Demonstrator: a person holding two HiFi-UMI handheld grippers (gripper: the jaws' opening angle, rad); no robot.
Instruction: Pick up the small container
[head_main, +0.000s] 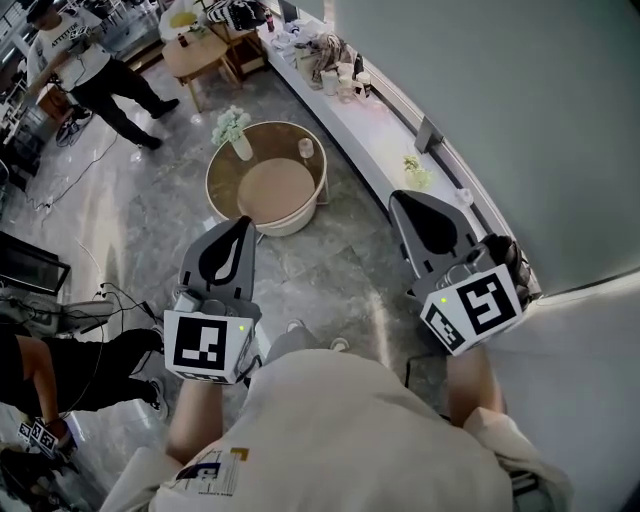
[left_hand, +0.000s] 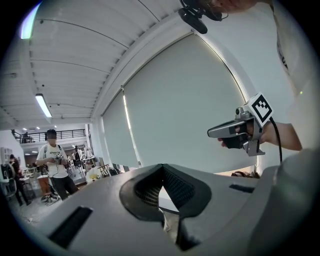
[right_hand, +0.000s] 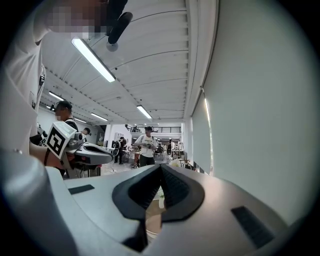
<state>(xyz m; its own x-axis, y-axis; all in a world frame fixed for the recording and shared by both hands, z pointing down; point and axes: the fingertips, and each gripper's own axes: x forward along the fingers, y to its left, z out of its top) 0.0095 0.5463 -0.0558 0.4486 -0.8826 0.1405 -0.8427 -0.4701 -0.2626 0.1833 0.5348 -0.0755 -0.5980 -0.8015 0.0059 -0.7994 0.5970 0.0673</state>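
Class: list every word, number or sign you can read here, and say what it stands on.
No text reads clearly.
Markers on left hand-held gripper and right hand-held gripper: square patterns only, no letters.
Print on bystander's shirt: too small.
Logo on wearer's shirt: blurred.

a low round surface (head_main: 270, 190) with a wooden top stands on the grey marbled floor (head_main: 330, 270). a vase of white flowers (head_main: 234, 128) stands upright near its far left edge. a long white shelf (head_main: 385, 130) runs along the curved wall, cluttered at its far end. a person in a white shirt (head_main: 80, 55) stands well apart, near a small wooden table (head_main: 195, 55). cables (head_main: 75, 175) trail across the floor.
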